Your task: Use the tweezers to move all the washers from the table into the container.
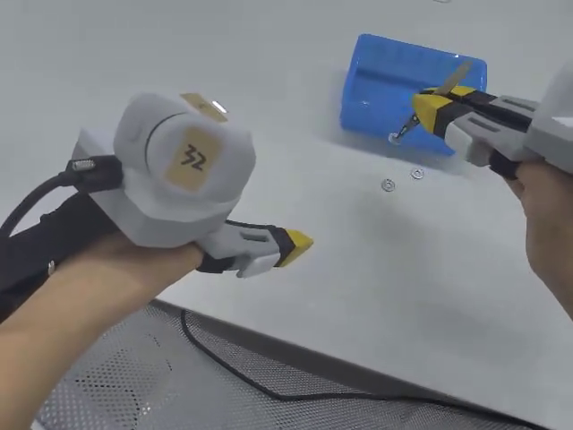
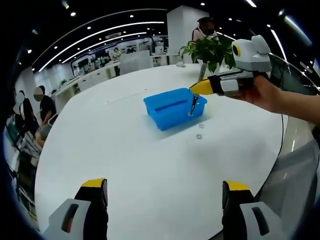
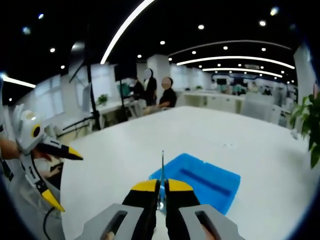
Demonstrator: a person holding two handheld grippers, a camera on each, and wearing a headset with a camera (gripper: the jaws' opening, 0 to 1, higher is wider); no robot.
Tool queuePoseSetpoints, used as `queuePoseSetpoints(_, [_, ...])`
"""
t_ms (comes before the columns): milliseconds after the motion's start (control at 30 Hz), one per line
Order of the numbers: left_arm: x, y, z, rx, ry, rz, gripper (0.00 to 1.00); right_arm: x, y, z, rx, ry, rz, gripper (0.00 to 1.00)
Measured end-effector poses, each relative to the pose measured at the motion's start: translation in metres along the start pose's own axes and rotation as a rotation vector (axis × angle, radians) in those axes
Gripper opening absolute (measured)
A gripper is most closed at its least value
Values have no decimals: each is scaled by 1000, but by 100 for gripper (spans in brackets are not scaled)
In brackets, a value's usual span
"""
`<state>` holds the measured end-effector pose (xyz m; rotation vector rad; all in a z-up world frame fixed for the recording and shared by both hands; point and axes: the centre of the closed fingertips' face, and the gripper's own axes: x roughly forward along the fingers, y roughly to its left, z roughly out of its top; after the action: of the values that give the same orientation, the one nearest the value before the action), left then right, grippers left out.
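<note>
A blue container [image 1: 394, 72] stands on the white table [image 1: 295, 143]; the left gripper view has the container [image 2: 165, 110] at mid-table. My right gripper [image 1: 428, 106] is shut on a pair of tweezers [image 1: 407, 125] that slant down over the container's near wall. A small washer [image 1: 394, 137] seems pinched at their tips. Two washers lie on the table in front of the container, one [image 1: 388, 185] nearer than the other [image 1: 417, 173]. My left gripper [image 1: 291, 246] hovers near the table's front edge, open and holding nothing [image 2: 162, 195]. The right gripper view has the tweezers [image 3: 162, 167] rising between shut jaws.
A black cable [image 1: 269, 381] trails over a grey mesh surface [image 1: 116, 376] below the table's front edge. A potted plant [image 2: 210, 47] stands beyond the far side of the table. People sit at distant desks [image 2: 42, 107].
</note>
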<state>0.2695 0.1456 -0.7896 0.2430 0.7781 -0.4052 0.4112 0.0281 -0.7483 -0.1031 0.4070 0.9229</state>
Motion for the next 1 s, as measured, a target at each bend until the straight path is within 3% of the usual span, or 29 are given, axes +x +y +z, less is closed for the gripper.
queuePoseSetpoints(267, [-1, 1, -1, 1, 4, 6, 97, 7, -16, 20, -26, -35, -29, 1])
queuePoseSetpoints(500, [-2, 1, -3, 3, 12, 2, 97, 18, -24, 24, -37, -45, -46, 1])
queuePoseSetpoints(833, [-2, 1, -4, 3, 19, 0, 99, 39, -40, -5, -6, 5, -81, 1])
queuePoseSetpoints(1000, [-1, 2, -6, 2, 25, 2, 99, 44, -41, -15, -9, 27, -89, 1])
